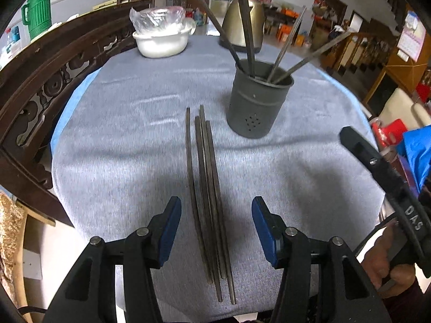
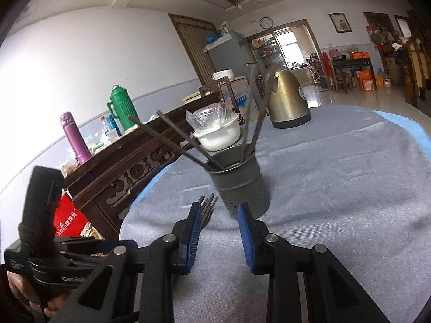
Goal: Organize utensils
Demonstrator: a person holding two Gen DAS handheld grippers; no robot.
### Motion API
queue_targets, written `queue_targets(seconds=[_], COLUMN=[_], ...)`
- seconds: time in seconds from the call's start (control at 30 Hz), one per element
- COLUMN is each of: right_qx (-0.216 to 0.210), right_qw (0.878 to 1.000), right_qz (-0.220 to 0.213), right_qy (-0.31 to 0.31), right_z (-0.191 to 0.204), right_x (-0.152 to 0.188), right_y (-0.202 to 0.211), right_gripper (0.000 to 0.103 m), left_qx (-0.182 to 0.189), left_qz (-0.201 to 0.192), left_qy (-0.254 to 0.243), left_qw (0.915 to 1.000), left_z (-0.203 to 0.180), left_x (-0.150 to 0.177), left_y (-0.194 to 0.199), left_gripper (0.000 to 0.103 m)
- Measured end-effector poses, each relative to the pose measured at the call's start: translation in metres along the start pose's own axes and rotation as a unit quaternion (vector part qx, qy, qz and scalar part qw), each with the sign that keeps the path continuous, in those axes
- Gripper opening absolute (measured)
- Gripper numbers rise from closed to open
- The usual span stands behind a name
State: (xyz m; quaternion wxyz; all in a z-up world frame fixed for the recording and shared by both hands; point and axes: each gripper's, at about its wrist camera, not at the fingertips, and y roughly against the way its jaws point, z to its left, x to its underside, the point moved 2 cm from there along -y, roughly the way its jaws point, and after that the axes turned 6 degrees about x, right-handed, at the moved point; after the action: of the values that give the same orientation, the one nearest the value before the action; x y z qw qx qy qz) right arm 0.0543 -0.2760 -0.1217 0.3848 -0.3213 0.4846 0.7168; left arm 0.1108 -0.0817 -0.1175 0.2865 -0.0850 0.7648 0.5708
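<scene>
**Inspector:** Left wrist view first, left to right. A carved wooden chair back (image 1: 40, 86) sits close against the table's left edge, where a blue underlayer shows beside the grey tablecloth (image 1: 129, 140). A white bowl (image 1: 161, 41) covered in plastic film stands at the far left, well apart from everything else.

**Clerk:** And the task items?

**Inspector:** Four loose chopsticks (image 1: 207, 202) lie flat in a tight bundle running near to far, mid-table. The left gripper (image 1: 216, 215) hovers over their near ends, jaws wide apart, straddling the bundle with bare cloth on either side; no pad touches them. The grey utensil holder (image 1: 257, 99) stands upright to the far right of the bundle, near but apart, with several chopsticks leaning inside. A brass-coloured kettle (image 1: 243, 24) stands behind it.

**Clerk:** The other hand?

**Inspector:** Right wrist view: the right gripper (image 2: 219, 228) is spread and holds nothing, held low over the cloth and aimed at the holder's base. The bundle's far tips show just past its left finger. Open cloth extends to the right, up to the table's edge.
</scene>
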Motion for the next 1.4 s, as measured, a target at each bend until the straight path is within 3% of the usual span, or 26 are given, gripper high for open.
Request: queue_targets(seconds=[0.8,0.87,0.9,0.97,1.1,1.4], right_qx=[0.01,0.01,0.011,0.011,0.006,-0.034], right_qw=[0.998,0.997,0.997,0.998,0.999,0.998], right_qz=[0.005,0.01,0.012,0.007,0.008,0.051], right_qy=[-0.062,-0.07,-0.07,-0.067,-0.053,-0.018], right_z=[-0.078,-0.085,-0.087,-0.088,-0.083,-0.057], right_x=[-0.002,-0.001,0.0,0.001,0.001,-0.001], right_y=[0.008,0.008,0.008,0.01,0.015,0.018], right_gripper=[0.032,0.038,0.05,0.061,0.061,0.061], left_qx=[-0.07,-0.077,-0.08,-0.087,-0.093,-0.094], left_qz=[0.077,0.077,0.076,0.073,0.068,0.03], left_qy=[-0.007,-0.01,-0.011,-0.01,0.008,0.078], left_qw=[0.9945,0.994,0.9939,0.9935,0.9933,0.9921], left_z=[-0.037,-0.039,-0.04,-0.04,-0.035,-0.014], left_x=[-0.014,-0.017,-0.018,-0.019,-0.021,-0.016], left_y=[-0.027,-0.027,-0.026,-0.024,-0.021,-0.003], left_gripper=[0.057,0.057,0.057,0.058,0.058,0.058])
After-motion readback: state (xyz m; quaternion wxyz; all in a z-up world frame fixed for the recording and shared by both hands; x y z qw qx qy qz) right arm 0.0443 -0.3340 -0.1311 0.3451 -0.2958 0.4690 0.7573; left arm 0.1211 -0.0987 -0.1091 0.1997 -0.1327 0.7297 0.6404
